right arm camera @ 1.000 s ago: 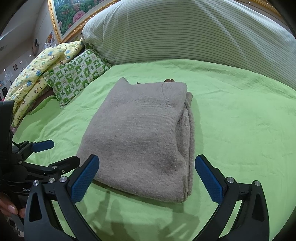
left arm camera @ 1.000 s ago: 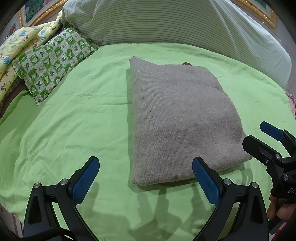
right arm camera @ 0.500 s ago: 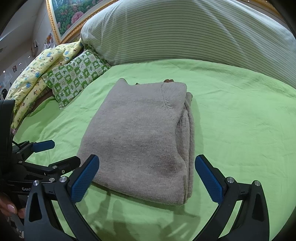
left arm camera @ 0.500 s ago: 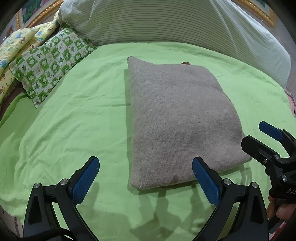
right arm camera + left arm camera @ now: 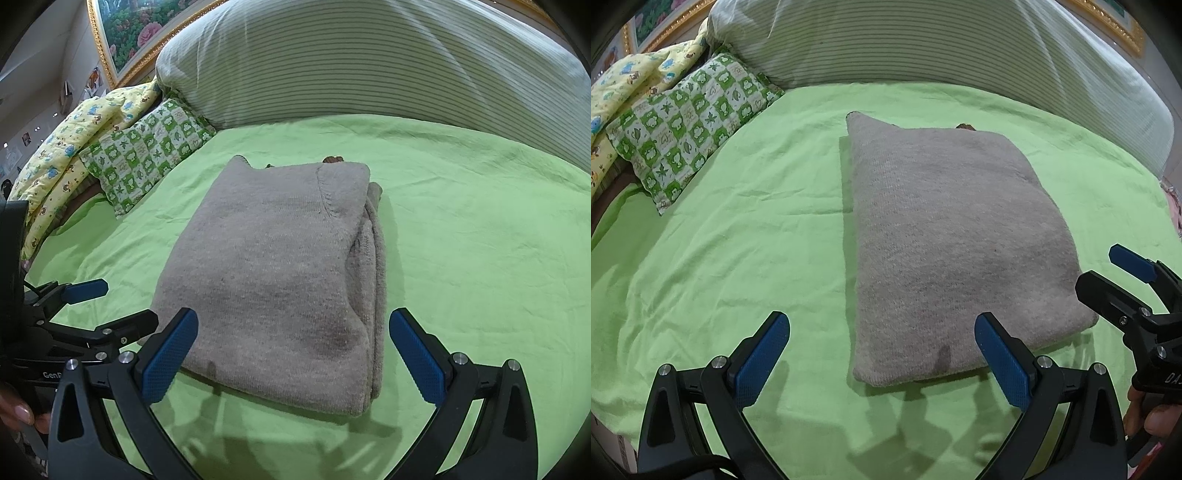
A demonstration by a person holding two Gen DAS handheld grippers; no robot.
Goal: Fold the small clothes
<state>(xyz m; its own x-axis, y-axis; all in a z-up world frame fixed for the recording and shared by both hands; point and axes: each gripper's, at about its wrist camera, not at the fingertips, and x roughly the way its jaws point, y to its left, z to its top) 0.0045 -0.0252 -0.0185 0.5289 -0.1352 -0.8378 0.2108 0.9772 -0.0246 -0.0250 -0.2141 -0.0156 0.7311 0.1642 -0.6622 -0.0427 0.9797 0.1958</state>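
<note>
The grey sweater (image 5: 945,236) is lying on the green bed sheet (image 5: 738,240), just in front of both grippers. It is looking like a neat, thick rectangle. Its layers are stacking up along the side near the right fingers, which shows best in the right wrist view (image 5: 373,258).

The left gripper (image 5: 882,354) is hanging above the sheet with its fingers spread wide. They are holding nothing. The near left corner of the sweater is sitting between them, a little ahead of the blue pads. The right gripper (image 5: 293,354) is also standing wide and is gripping nothing. The near edge of the sweater is lying between its fingers, just past the tips. None of the fingers are touching the cloth, as far as I can tell.

A checked green pillow (image 5: 690,122) and a yellow blanket (image 5: 74,147) are resting well beyond the left fingers, off to the side. A big striped pillow (image 5: 369,62) is lying far ahead, behind the sweater.

I am thinking the folding of this sweater is nearly done or all done, because no sleeves are sticking out and the edges are looking even. What may be left is one more fold in half, a small pat to tidy the side layers, or moving on. No other small clothes are showing in either view, so I cannot tell if more are waiting.
</note>
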